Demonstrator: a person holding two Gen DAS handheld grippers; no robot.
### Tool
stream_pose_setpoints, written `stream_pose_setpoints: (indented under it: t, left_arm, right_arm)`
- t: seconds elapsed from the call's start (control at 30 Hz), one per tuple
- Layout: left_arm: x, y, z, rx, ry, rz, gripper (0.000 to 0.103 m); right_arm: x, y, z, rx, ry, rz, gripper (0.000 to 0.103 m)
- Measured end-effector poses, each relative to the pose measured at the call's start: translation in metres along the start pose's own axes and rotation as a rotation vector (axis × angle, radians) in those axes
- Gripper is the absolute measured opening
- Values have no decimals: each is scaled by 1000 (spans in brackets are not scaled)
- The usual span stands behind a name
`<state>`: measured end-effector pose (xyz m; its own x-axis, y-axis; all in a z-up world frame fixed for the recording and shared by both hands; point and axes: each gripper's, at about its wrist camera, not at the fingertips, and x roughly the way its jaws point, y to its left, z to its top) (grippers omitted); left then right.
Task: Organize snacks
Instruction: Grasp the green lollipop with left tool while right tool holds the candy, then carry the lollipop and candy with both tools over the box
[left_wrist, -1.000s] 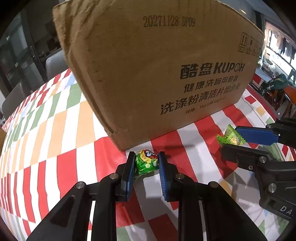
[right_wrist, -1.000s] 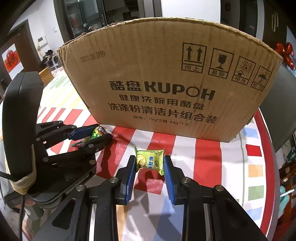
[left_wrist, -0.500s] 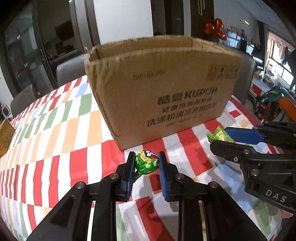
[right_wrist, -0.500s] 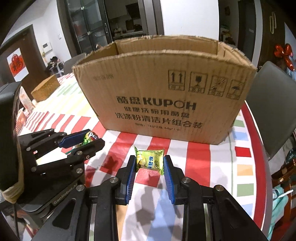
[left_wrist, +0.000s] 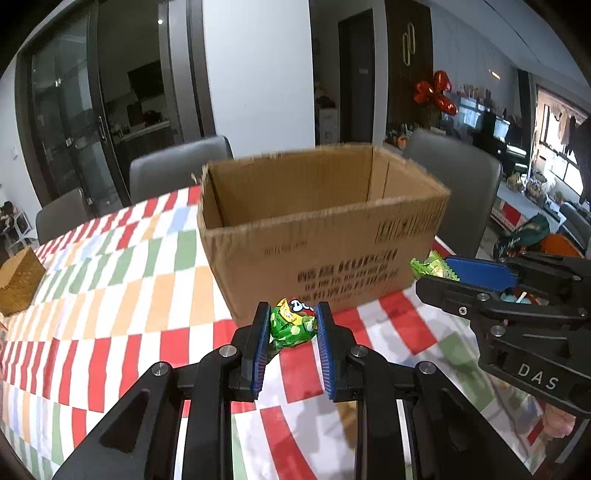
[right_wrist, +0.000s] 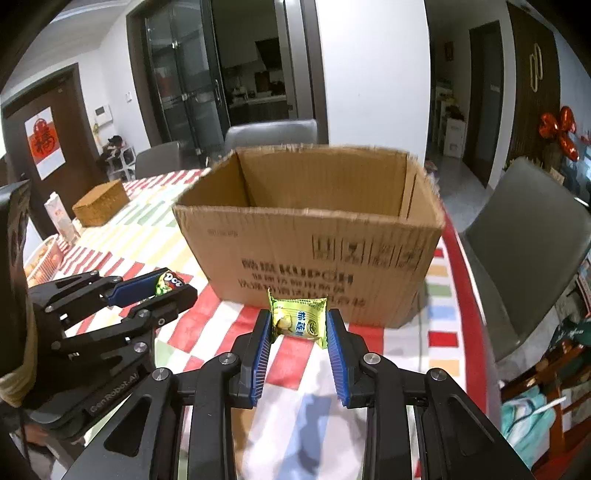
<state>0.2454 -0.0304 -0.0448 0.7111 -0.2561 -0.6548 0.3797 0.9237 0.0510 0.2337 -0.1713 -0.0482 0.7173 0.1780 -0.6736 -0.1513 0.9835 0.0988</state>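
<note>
Left tool (left_wrist: 290, 325) pinches a green snack (left_wrist: 292, 326); right tool (right_wrist: 298, 325) grips a yellow packet (right_wrist: 300, 322), long axis crosswise, before the open box (right_wrist: 310, 236) on the checked counter (left_wrist: 110, 295); grey chairs (right_wrist: 524, 236) around.

The green snack pack (left_wrist: 293, 325) is a small crinkled wrapper with pale green dots and a red, yellow and white logo at its top; it is pinched at both sides between blue pads, clear of the checked cloth, in front of the near wall of the cardboard box (left_wrist: 321, 229); the yellow-green snack packet (right_wrist: 300, 322) is a flat square sachet with crimped edges, a pictured fruit and blue characters, held upright by its side edges, likewise short of the box; the box stands upright, open-topped and brown, with dark printed text on its front; its floor is hidden from view.
</note>
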Motion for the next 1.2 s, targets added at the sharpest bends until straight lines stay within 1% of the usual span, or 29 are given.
stream_pose_setpoints:
  t: [0.33, 0.5, 0.63, 0.73, 0.83, 0.97, 1.1, 1.2]
  left_arm:
    - [-25, -5, 33, -27, -73, 8, 25]
    - [-24, -3, 52, -38, -94, 3, 25]
    - [-16, 1, 71, -51, -83, -15, 25]
    - [-14, 4, 83, -52, -86, -13, 25]
    - [-8, 8, 98, -55, -74, -14, 25]
    - [1, 11, 113, -60, -54, -9, 25]
    - [15, 16, 127, -98, -19, -26, 25]
    - [28, 18, 137, -118, 2, -22, 25]
  right_arm:
    - [-28, -9, 26, -14, -85, 0, 31]
    - [-38, -16, 44, -25, -119, -11, 31]
    - [-41, -20, 58, -43, -132, -26, 31]
    - [-41, -25, 71, -44, -137, -32, 31]
    - [-37, -30, 83, -44, -135, -37, 31]
    - [-28, -36, 99, -42, -111, -38, 31]
    - [-19, -41, 113, -43, -74, -37, 31]
    - [-11, -45, 122, -44, -46, -33, 31]
